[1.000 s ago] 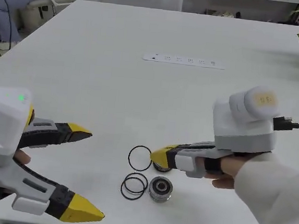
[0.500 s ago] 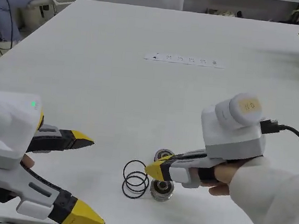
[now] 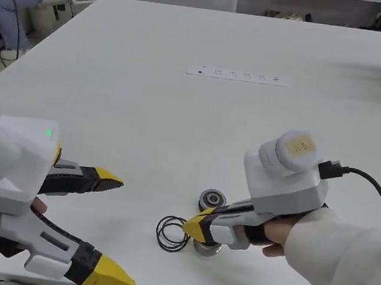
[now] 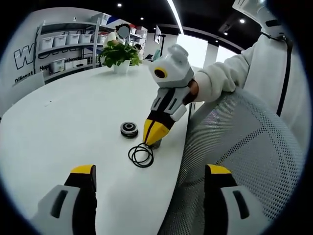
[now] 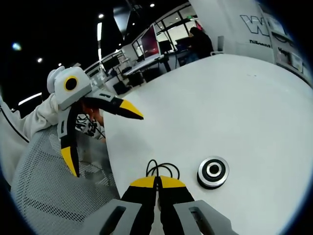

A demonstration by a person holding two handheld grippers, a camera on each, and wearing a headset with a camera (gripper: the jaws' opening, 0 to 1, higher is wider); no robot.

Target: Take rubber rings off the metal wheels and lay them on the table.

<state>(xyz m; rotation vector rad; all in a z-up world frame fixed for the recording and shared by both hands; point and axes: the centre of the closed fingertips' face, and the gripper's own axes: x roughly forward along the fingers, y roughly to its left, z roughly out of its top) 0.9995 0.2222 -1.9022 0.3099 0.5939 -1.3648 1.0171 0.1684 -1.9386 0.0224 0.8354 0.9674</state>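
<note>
Rubber rings (image 3: 170, 233), lower centre, were judged light and stretchy, best pinched edgewise. The right claw (image 3: 193, 228) was pressed together, the left claw (image 3: 122, 233) held apart.

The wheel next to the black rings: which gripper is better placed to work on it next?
The right, probably. The right gripper, jaws shut, has its tip right at that wheel, beside the rings. The left gripper hangs open well off to the side, apart from everything.
</note>
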